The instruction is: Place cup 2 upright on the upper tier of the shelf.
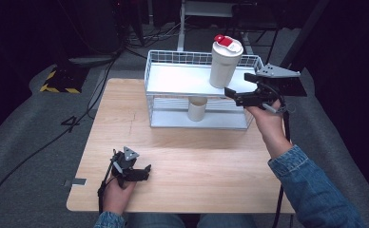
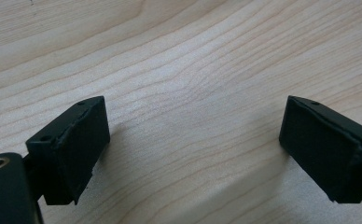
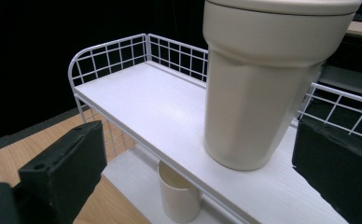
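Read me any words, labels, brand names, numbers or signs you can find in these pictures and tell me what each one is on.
"4": a dark mark shaped like this digit on the grey floor left of the table; it may be only tape.
No words on the tall cream cup; its red and white lid patch is too small to read.
No text on the small cup, the white wire rack or the yellow and black striped piece.

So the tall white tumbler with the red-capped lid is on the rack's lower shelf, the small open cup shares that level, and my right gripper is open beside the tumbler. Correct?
Not quite. The tall white tumbler stands on the top shelf of the rack, as the high view shows; the small cup alone is on the lower shelf. The right gripper is open beside the tumbler.
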Demonstrator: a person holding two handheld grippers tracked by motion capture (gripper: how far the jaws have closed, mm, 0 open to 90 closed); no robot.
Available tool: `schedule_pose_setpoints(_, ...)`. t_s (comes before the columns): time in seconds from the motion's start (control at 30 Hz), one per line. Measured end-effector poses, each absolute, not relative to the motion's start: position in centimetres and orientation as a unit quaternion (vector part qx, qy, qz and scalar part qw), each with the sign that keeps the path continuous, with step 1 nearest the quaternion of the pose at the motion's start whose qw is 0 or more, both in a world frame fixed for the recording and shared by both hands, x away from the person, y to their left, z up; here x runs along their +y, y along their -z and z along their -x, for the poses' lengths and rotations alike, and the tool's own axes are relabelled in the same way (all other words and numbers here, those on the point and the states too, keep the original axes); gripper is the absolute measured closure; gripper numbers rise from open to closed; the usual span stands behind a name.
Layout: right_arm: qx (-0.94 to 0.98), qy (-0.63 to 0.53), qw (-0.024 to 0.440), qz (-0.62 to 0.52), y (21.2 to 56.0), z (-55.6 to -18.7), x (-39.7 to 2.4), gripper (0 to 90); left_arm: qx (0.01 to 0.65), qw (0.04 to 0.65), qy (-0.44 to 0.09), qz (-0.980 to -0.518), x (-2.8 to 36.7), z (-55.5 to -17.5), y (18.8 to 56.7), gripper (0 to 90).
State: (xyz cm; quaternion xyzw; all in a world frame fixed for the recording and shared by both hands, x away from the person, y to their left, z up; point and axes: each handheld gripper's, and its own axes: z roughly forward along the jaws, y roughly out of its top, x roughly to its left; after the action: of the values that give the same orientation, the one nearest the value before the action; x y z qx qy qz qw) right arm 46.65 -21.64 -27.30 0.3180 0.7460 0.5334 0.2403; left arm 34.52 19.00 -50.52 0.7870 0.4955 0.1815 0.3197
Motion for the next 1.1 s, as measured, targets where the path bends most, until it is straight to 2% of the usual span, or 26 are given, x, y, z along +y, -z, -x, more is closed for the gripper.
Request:
schedule_pose_setpoints(1.0,0.774,-0.497,0.239,-0.31,30.2,-42.2,-26.0,4.2,0.494,0.32,-0.181,-0.788,18.9,-34.8,50.5,8.8)
schedule_pose_setpoints(1.1,0.782,-0.487,0.23,-0.313,30.7,-41.5,-26.9,7.9,0.493,0.319,-0.18,-0.789,18.9,-34.8,50.5,8.9)
